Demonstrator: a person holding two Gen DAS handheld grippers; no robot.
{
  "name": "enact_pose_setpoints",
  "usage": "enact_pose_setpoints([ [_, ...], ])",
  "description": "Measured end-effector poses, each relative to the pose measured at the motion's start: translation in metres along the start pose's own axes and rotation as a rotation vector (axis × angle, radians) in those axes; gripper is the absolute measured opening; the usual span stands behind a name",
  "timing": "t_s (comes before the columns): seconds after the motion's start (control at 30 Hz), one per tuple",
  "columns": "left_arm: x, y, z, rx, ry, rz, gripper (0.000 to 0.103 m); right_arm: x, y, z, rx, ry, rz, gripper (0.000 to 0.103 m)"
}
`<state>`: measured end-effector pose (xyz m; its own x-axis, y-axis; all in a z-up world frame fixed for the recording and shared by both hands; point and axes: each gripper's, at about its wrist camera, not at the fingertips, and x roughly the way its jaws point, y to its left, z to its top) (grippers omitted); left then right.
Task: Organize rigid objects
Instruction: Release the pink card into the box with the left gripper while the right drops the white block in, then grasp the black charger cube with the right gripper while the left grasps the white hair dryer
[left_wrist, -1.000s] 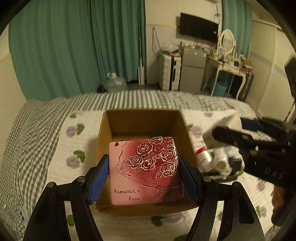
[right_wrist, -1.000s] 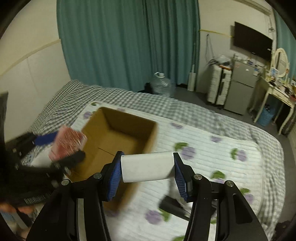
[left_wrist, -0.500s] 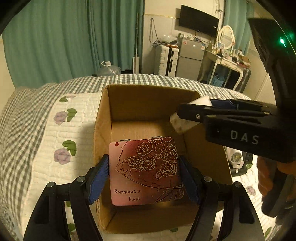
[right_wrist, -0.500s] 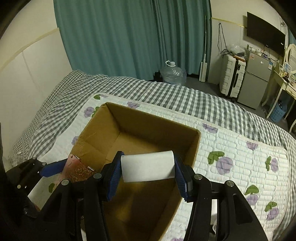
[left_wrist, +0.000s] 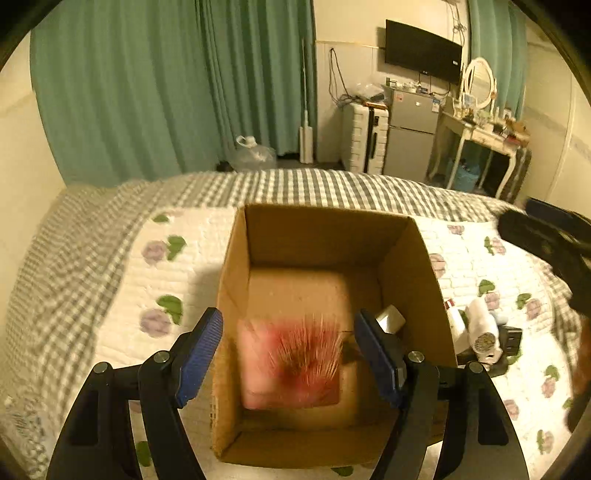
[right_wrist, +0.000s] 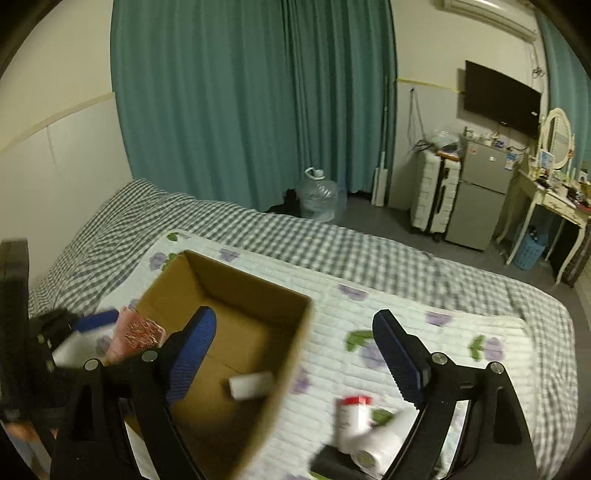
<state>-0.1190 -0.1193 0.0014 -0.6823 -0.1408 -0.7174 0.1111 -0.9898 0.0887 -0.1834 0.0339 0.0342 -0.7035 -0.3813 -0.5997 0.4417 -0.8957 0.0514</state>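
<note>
— What do you have on the left side?

— My left gripper hangs over the cardboard box with its blue pads spread wide and nothing between them. Below them, inside the box, I see the pink rose tin; it's badly smeared by blur, so I can't say for certain whether it lies flat on the box floor or sits above it.

— Anything else in the box?

— A small white block lies on the floor by the right wall, close to the rose tin but apart from it.

— And the right side?

— My right gripper is also spread open and empty, above the box's right wall and the floral quilt. Just beside the box on the quilt I see a red-capped white bottle, a white tube touching it, and something black under them that I can't identify.
</note>
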Motion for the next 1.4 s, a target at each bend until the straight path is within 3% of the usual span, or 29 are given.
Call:
enact_pose_setpoints([
  [0.2,-0.019,-0.022,0.000,-0.013,-0.019,-0.012,0.076,-0.042,-0.030,-0.025,0.012,0.003,-0.046,0.091],
  [0.43,-0.046,-0.081,-0.001,0.023,-0.064,-0.087,0.076,-0.096,-0.080,-0.052,0.042,-0.020,-0.120,0.091],
  [0.6,-0.037,-0.126,-0.008,0.054,-0.036,-0.151,0.076,-0.105,-0.112,-0.073,0.066,0.005,-0.158,0.091],
  [0.87,0.007,-0.186,-0.029,0.133,0.041,-0.168,0.076,-0.072,-0.146,-0.115,0.124,0.101,-0.162,0.090],
  [1.07,0.032,-0.195,-0.029,0.114,0.068,-0.169,0.076,-0.024,-0.151,-0.154,0.163,0.213,-0.127,0.083],
  [1.27,0.047,-0.194,-0.029,0.082,0.091,-0.145,0.076,0.015,-0.152,-0.166,0.241,0.227,-0.114,0.078],
  [1.33,0.048,-0.196,-0.030,0.082,0.094,-0.145,0.076,0.028,-0.154,-0.167,0.259,0.248,-0.106,0.071],
  [1.4,0.049,-0.199,-0.030,0.093,0.095,-0.144,0.076,0.039,-0.155,-0.171,0.270,0.281,-0.080,0.053],
])
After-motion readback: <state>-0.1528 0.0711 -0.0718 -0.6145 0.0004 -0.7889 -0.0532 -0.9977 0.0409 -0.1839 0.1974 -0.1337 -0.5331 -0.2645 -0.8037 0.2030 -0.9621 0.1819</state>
